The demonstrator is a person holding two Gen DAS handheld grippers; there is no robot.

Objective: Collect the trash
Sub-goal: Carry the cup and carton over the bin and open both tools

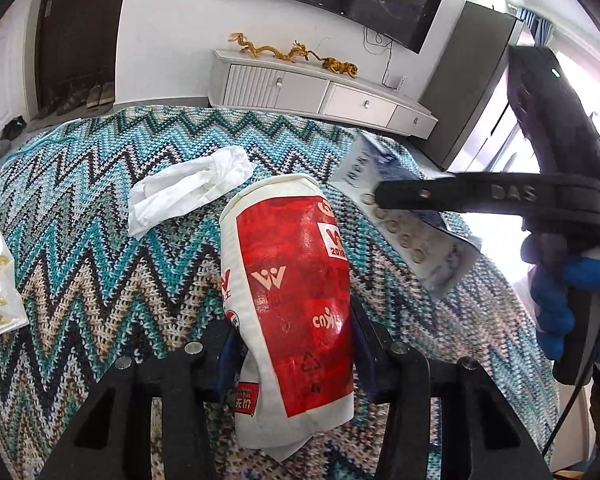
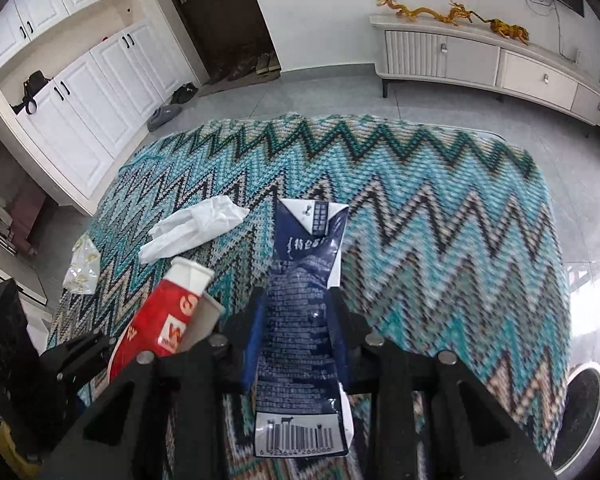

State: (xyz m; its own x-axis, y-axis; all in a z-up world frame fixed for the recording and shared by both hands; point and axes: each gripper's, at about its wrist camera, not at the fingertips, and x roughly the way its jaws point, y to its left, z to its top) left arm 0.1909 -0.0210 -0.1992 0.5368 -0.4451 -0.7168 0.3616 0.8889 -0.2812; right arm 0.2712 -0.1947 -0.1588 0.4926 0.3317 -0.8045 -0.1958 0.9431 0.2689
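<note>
left claw (image 1: 292,344): clamped across the lower half of a crushed red-and-white paper cup (image 1: 288,280), pads pressing both sides; cup looks held off the blanket.
right claw (image 2: 296,344): narrowed onto a flattened dark blue carton (image 2: 304,320), fingers hugging its edges; grip looks set.
advice: keep both squeezes firm but gentle, since the crushed card could slip or fold; lift straight before carrying.
zigzag blanket (image 2: 440,220): knitted, so avoid snagging the fingertips.
white tissue (image 2: 192,232): crumpled, beyond the cup, likely next.
clear wrapper (image 2: 82,268): at the blanket's left edge.
</note>
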